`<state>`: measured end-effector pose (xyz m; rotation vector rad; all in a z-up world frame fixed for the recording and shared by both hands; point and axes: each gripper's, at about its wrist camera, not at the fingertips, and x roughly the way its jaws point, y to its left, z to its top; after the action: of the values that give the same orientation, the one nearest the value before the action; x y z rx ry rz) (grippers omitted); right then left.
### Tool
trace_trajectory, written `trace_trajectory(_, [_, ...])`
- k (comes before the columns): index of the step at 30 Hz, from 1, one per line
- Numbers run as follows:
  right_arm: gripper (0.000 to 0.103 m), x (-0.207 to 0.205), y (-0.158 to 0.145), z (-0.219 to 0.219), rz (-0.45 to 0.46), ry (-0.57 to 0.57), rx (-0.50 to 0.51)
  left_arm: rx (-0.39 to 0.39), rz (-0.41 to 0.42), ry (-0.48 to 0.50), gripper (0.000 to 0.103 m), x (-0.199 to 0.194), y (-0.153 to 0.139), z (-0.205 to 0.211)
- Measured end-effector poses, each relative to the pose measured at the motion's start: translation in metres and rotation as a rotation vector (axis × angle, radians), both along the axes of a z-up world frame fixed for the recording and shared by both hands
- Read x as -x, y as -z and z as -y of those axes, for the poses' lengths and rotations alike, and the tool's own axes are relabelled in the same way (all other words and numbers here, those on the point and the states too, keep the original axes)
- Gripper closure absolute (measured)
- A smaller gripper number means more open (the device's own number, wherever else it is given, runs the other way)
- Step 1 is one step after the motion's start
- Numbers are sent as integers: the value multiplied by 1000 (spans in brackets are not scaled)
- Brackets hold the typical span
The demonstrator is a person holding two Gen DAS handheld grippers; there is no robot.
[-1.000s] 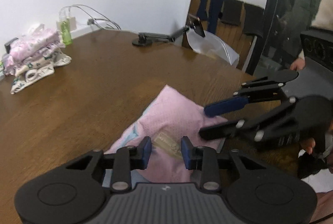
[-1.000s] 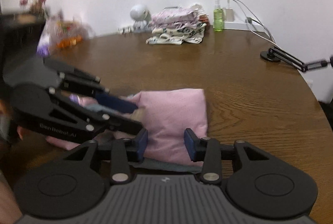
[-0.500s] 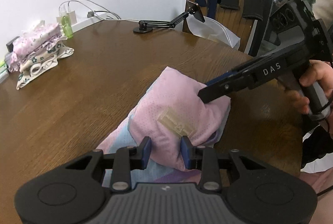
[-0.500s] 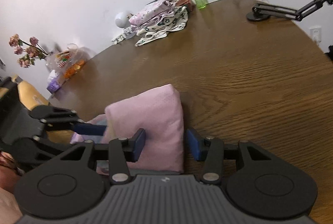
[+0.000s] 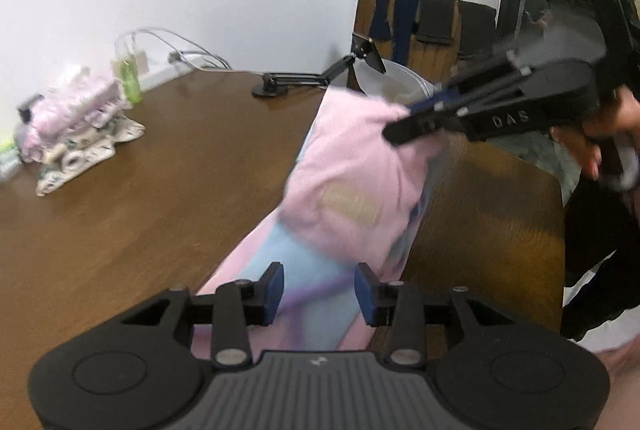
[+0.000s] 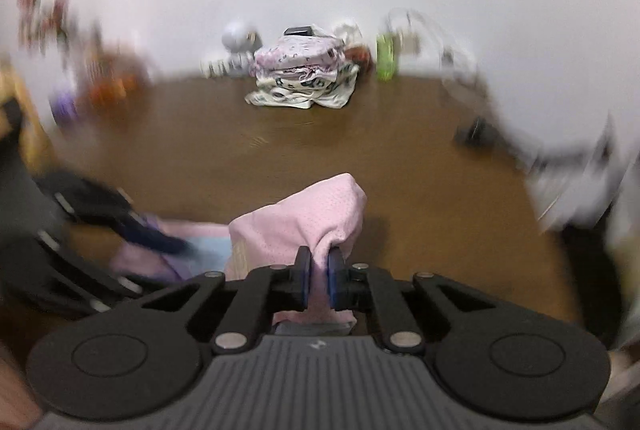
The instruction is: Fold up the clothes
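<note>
A pink garment (image 5: 352,166) with a light blue inner layer lies near the front edge of the brown table (image 5: 160,198). My right gripper (image 6: 319,280) is closing, and its pads pinch a fold of the pink garment (image 6: 304,214) and hold that end raised off the table. In the left wrist view the right gripper (image 5: 400,130) comes in from the right with the cloth hanging from its tips. My left gripper (image 5: 320,290) is opening, with the blue and pink part of the cloth lying between its fingers, not pinched.
A stack of folded clothes (image 6: 304,70) sits at the far side by the wall, next to a green bottle (image 6: 386,56). A black phone-holder arm (image 5: 304,78) and a wooden chair (image 5: 424,26) stand beyond the table. A person's hand (image 5: 592,142) grips the right tool.
The right gripper has shut on the pink garment's end and lifted it off the table. The left gripper's fingers have spread a little wider over the cloth.
</note>
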<state>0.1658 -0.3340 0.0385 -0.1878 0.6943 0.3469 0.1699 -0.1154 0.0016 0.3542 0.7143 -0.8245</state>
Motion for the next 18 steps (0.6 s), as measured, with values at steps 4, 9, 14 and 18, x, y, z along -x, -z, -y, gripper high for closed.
trace_trajectory(4, [95,8,-10,-45,57,-94,254,-36,-7,-61,69,6,10,-23])
trace_trajectory(9, [95,17,-2,-99,82,-188,421,-53,-20,-70,73,7,24,-36])
trace_trajectory(14, [95,29,0,-138,80,-264,441,-15,-19,-40,73,9,31,-40])
trace_trajectory(18, [95,39,7,-162,48,-328,421,26,-9,-31,72,10,34,-43])
